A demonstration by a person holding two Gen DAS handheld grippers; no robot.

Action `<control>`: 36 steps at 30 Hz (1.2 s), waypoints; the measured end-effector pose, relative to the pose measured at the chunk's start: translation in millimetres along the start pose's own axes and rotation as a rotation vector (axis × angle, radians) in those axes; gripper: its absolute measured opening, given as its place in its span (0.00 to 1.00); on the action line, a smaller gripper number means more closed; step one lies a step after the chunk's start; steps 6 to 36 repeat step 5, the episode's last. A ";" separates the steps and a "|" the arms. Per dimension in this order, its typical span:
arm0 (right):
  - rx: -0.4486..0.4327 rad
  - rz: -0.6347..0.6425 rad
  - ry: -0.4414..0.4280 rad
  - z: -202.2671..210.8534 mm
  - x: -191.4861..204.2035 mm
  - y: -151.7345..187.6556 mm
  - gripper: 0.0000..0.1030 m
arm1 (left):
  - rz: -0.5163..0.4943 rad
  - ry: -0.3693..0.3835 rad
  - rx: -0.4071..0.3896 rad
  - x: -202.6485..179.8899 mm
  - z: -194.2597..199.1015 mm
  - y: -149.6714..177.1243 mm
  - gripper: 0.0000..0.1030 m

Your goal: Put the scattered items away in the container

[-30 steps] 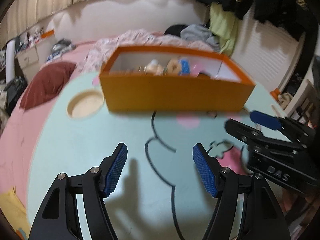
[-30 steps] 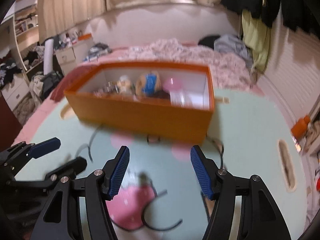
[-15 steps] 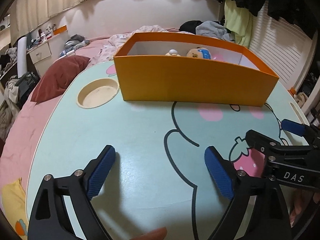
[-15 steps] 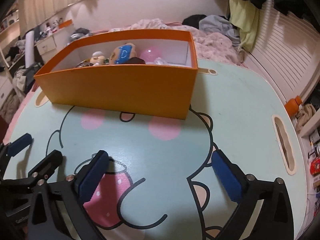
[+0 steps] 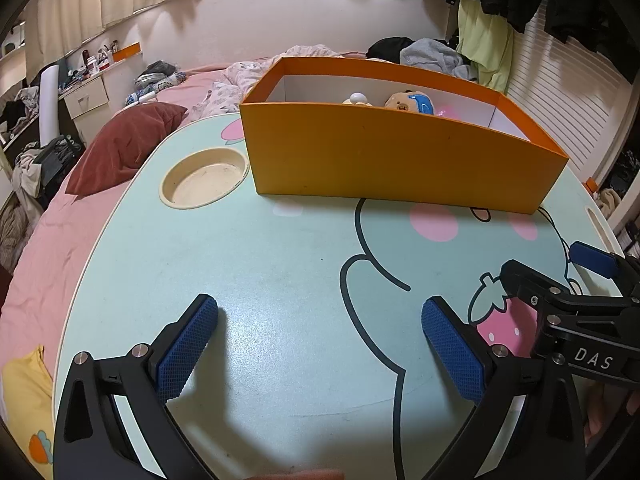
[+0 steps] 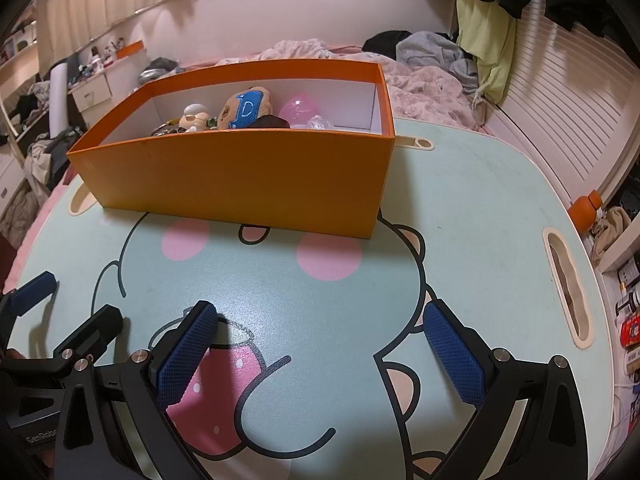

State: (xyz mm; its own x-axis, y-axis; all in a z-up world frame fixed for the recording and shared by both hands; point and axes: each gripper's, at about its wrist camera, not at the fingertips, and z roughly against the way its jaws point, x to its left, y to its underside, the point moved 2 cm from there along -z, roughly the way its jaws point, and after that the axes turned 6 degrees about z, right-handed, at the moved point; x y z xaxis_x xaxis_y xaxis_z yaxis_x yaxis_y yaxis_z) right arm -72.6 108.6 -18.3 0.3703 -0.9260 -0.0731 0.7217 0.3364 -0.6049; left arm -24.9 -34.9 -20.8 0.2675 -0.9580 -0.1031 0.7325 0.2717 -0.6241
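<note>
Left gripper (image 5: 320,322): nearest, over the table's bare print, well short of the orange box; jaws spread as wide as they go, nothing between the blue pads.
Right gripper (image 6: 320,330): alongside the left one, equally short of the orange box; jaws fully spread, empty, above the pink strawberry print.
Table (image 6: 460,208): pale green top with a cartoon drawing; it carries the orange box.
Round recess (image 5: 204,178): cream cup hollow in the table, just left of the orange box's near corner.
Slot (image 6: 568,284): long cream opening, well right of the orange box.
Orange box (image 6: 240,178): upright on the table's far half, open-topped, white inside.
Contents: inside the orange box lie a plush toy with a blue patch (image 6: 246,110), a small white figure (image 6: 195,116), a pink ball (image 6: 300,108) and a dark item (image 6: 272,122).
Bed (image 5: 132,92): behind the orange box, pink cover, piled clothes.
</note>
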 end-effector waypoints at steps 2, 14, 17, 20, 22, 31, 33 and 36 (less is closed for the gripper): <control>0.000 -0.001 0.000 0.0 0.1 0.5 1.00 | 0.001 -0.001 0.000 -0.3 -0.1 0.5 0.99; 0.000 -0.001 0.000 0.1 0.8 0.1 1.00 | 0.002 -0.001 -0.003 0.2 -0.1 1.1 0.99; 0.000 -0.001 0.000 0.1 0.8 0.1 1.00 | 0.002 -0.001 -0.003 0.2 -0.1 1.1 0.99; 0.000 -0.001 0.000 0.1 0.8 0.1 1.00 | 0.002 -0.001 -0.003 0.2 -0.1 1.1 0.99; 0.000 -0.001 0.000 0.1 0.8 0.1 1.00 | 0.002 -0.001 -0.003 0.2 -0.1 1.1 0.99; 0.000 -0.001 0.000 0.1 0.8 0.1 1.00 | 0.002 -0.001 -0.003 0.2 -0.1 1.1 0.99; 0.000 -0.001 0.000 0.1 0.8 0.1 1.00 | 0.002 -0.001 -0.003 0.2 -0.1 1.1 0.99; 0.000 -0.001 0.000 0.1 0.8 0.1 1.00 | 0.002 -0.001 -0.003 0.2 -0.1 1.1 0.99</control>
